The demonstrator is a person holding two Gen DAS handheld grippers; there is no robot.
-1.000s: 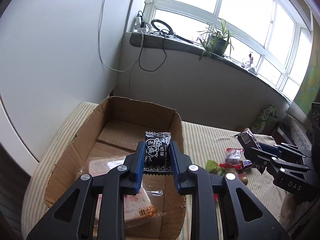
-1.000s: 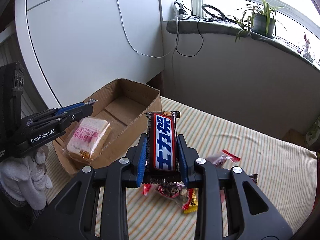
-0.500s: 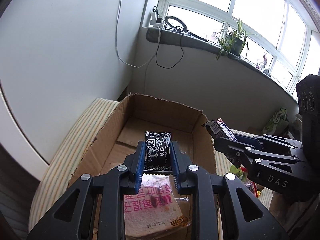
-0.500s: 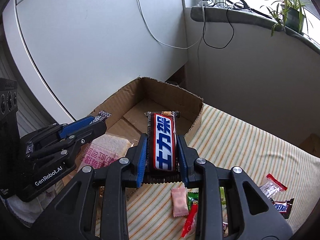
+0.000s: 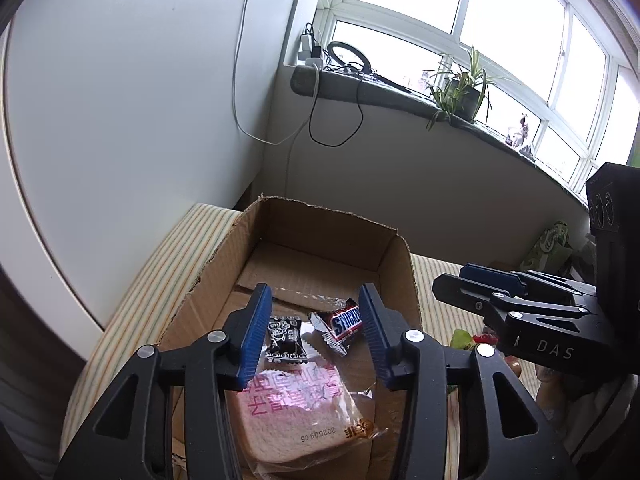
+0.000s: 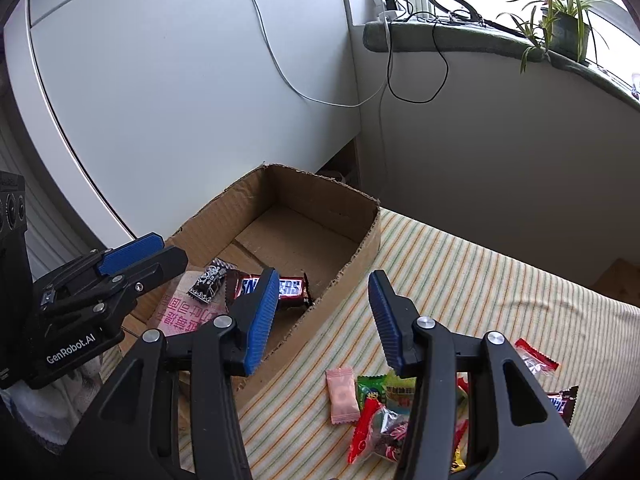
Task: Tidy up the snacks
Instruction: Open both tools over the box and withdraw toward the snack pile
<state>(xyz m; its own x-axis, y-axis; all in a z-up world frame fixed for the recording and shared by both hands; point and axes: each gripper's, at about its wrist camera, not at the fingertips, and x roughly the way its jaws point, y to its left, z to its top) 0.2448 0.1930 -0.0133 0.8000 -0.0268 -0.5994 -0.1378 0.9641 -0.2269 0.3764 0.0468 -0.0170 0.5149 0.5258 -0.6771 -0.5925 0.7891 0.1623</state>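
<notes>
An open cardboard box (image 5: 394,252) (image 6: 360,240) stands on the striped cloth. Inside lie a wrapped bread slice (image 5: 296,412) (image 6: 180,312), a small black snack packet (image 5: 285,338) (image 6: 209,280) and a Snickers bar (image 5: 340,322) (image 6: 290,286), both resting on the bread. My left gripper (image 5: 314,334) is open and empty above the box; it shows in the right wrist view (image 6: 140,256). My right gripper (image 6: 324,320) is open and empty over the box's right wall; it shows in the left wrist view (image 5: 472,280).
A pile of loose wrapped candies (image 6: 384,408) lies on the striped cloth (image 6: 460,280) right of the box. A white cabinet (image 6: 160,80) stands behind. The windowsill holds a plant (image 6: 560,20) and cables (image 6: 416,60).
Both grippers opened. The black packet dropped from my left gripper and the Snickers bar from my right gripper; both now lie in the box on the bread.
</notes>
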